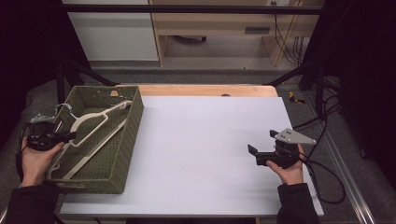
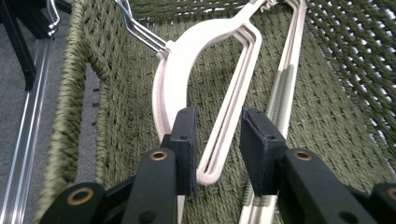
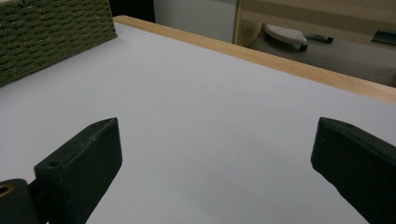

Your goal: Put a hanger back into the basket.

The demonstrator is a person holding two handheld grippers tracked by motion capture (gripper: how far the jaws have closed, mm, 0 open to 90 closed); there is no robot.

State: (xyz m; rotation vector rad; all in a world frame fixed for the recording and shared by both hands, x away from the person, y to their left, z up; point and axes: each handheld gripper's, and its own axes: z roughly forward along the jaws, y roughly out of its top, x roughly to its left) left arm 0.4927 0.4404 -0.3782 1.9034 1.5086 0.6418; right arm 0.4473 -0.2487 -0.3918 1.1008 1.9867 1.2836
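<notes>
Jaws of the left gripper stand slightly apart around a shoulder of the white hangers, pads not pressing it. Hangers lie in the green woven basket at the table's left edge. Right gripper hovers wide open over bare tabletop, well apart.

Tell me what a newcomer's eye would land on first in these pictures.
First comes the green woven basket at the table's left edge, with pale clothes hangers lying in it, their wire hooks toward the basket's far left corner. The left gripper reaches into it, its jaws either side of one hanger's end with a gap on both sides. Over the bare white table, the right gripper hangs wide open with nothing between its jaws.
</notes>
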